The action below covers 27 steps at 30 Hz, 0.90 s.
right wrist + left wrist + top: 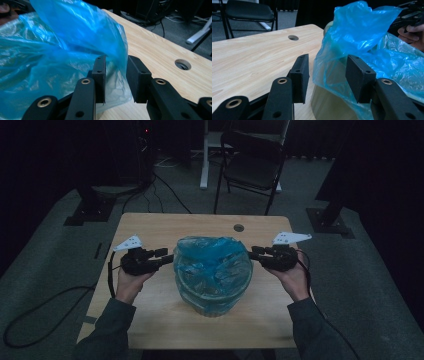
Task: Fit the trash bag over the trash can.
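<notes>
A round pale bin (pixel 212 306) lined with a blue plastic bag (pixel 213 262) stands in the middle of the wooden table (pixel 150 227). My left gripper (pixel 167 256) is at the bin's left rim, held in a hand. In the left gripper view its jaws (pixel 328 66) stand apart, with the bag's (pixel 362 30) crumpled edge between them and the pads off it; the bin wall (pixel 329 105) is just below. My right gripper (pixel 252 252) is at the bin's right rim. In the right gripper view its jaws (pixel 116 67) are apart around a fold of bag (pixel 62 50), and a gap shows beside the film.
A dark folding chair (pixel 252 162) stands beyond the table's far edge. A round cable hole (pixel 238 227) is in the tabletop behind the bin. Cables run over the floor at left and behind. Bare wood lies on both sides of the bin and in front of it.
</notes>
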Each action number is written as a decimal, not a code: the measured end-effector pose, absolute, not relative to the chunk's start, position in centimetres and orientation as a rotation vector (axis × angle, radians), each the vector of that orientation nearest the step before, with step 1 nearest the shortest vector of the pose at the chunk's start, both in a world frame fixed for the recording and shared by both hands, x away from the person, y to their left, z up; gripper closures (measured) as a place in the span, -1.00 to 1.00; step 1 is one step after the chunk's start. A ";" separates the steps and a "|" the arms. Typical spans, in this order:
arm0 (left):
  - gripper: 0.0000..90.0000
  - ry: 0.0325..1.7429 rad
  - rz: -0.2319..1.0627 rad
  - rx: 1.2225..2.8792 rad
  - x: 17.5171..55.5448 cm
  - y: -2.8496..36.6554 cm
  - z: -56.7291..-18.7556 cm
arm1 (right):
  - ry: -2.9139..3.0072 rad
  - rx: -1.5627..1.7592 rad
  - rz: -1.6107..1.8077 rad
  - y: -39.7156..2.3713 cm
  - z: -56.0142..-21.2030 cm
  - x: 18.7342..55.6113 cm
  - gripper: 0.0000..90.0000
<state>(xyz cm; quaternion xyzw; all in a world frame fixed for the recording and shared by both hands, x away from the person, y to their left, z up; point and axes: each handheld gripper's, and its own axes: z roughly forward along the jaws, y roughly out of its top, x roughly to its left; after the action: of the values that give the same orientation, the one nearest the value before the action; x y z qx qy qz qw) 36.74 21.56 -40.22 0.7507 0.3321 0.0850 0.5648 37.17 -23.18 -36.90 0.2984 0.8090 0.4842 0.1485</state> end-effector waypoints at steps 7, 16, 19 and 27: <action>0.21 0.765 0.194 1.769 37.2 20.7 -40.0 | 2.332 0.817 1.424 -22.5 -36.3 37.2 0.49; 0.34 0.756 0.193 1.767 37.9 19.9 -39.7 | 2.340 0.815 1.420 -21.3 -36.5 38.4 0.51; 0.46 0.766 0.208 1.778 38.4 19.5 -39.7 | 2.344 0.825 1.417 -21.0 -36.5 38.9 0.59; 0.75 0.766 0.206 1.784 39.3 18.7 -39.6 | 2.337 0.862 1.450 -21.1 -36.6 39.7 0.77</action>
<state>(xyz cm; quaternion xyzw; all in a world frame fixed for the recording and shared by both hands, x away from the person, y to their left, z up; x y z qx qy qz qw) 39.34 18.71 -39.55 0.7568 0.3251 0.0873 0.5603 39.74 -21.14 -36.64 0.2966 0.8040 0.4989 0.1295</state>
